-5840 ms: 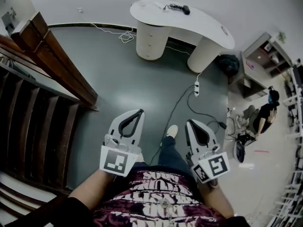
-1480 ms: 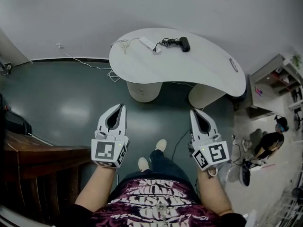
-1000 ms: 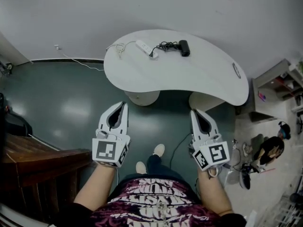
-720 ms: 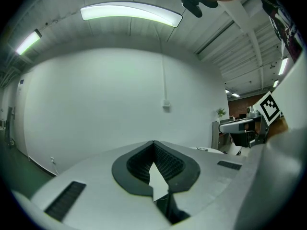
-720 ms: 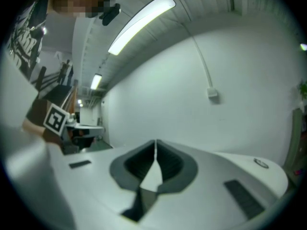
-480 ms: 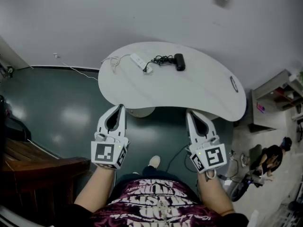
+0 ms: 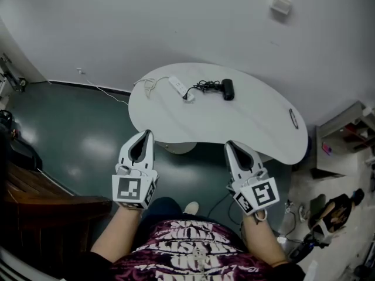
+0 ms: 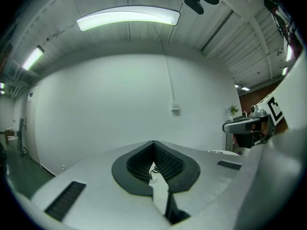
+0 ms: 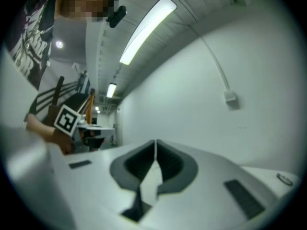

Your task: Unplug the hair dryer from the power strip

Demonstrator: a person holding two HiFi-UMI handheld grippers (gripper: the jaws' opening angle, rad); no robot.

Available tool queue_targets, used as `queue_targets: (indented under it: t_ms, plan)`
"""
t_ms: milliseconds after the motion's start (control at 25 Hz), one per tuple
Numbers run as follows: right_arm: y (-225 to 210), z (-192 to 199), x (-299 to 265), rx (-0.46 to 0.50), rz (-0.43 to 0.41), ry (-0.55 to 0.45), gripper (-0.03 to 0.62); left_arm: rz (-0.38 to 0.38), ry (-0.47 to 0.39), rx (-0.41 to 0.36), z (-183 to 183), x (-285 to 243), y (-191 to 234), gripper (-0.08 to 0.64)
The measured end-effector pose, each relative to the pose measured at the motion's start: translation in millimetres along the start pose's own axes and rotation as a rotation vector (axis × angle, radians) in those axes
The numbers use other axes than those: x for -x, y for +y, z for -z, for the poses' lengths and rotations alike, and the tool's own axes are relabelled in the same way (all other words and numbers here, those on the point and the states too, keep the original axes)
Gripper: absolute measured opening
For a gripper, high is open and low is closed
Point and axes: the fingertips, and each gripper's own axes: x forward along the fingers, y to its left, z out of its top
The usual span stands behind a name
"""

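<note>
A white power strip (image 7: 179, 88) lies on the far part of the white curved table (image 7: 246, 122). Beside it a tangle of black cable (image 7: 205, 86) leads to the black hair dryer (image 7: 227, 89). Whether the plug sits in the strip is too small to tell. My left gripper (image 7: 149, 132) is shut and empty at the table's near edge, left of centre. My right gripper (image 7: 227, 144) is shut and empty at the near edge further right. In the left gripper view the shut jaws (image 8: 153, 143) point level at the white wall. The right gripper (image 9: 156, 141) does the same.
A small white box (image 7: 280, 4) hangs on the wall above the table. A white cord (image 7: 94, 85) runs along the dark floor at left. Dark wooden steps (image 7: 35, 198) stand at lower left. A shelf (image 7: 345, 122) and a person (image 7: 334, 209) are at right.
Both grippers have moved forward and slightly up to the table's near edge. The table, power strip and hair dryer now sit lower and nearer in the head view. Both jaws stayed shut.
</note>
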Motion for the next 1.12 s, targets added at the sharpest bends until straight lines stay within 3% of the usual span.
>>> queue_targets:
  t_ms: [360, 720, 1120]
  plan:
    - [4, 7, -18, -0.041, 0.021, 0.014, 0.035, 0.000, 0.011, 0.000, 2, 9, 20, 0.015]
    - [24, 6, -72, -0.058, 0.046, 0.038, 0.035, 0.033, 0.015, 0.017, 6, -1, 76, 0.015]
    - [28, -12, -132, -0.007, 0.214, 0.013, 0.035, 0.150, 0.009, 0.038, 7, -44, 140, 0.015]
